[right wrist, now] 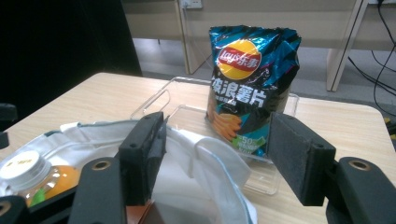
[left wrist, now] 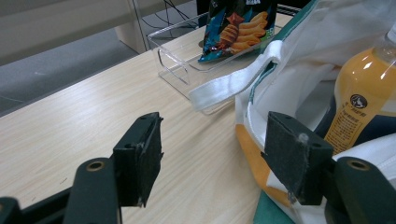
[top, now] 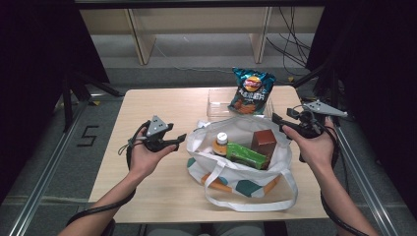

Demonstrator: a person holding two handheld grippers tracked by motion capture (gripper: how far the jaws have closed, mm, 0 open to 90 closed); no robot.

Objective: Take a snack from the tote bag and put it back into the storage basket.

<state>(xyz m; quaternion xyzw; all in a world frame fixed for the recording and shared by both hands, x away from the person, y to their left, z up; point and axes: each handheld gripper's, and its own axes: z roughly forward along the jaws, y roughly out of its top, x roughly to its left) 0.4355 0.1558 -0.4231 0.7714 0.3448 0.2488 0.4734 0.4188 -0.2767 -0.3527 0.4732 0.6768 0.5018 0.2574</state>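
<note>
1. Bag (top: pixel 246 172), a white cloth tote with orange and teal patches, is lying open at the middle of the table (top: pixel 162 105), toward its near edge, with a white handle looping toward the person.
2. Sitting inside it are a juice bottle (top: pixel 221 145) with a white cap, a green packet (top: pixel 246 155) and a brown box (top: pixel 263 142).
3. Left gripper (top: pixel 181 142) is hovering just beside the bag's left rim, jaws spread, nothing between them.
4. Right gripper (top: pixel 280 123) is hovering over the bag's far right rim, jaws also spread and gripping nothing.
5. Chips (top: pixel 251 91), a teal packet, are standing upright in a clear tray (top: pixel 215 104) right behind the bag.
6. Seen along the right gripper, the bag's white rim is lying between the jaws and the chips.
7. Wooden shelving and loose cables are showing on the floor beyond the table.
</note>
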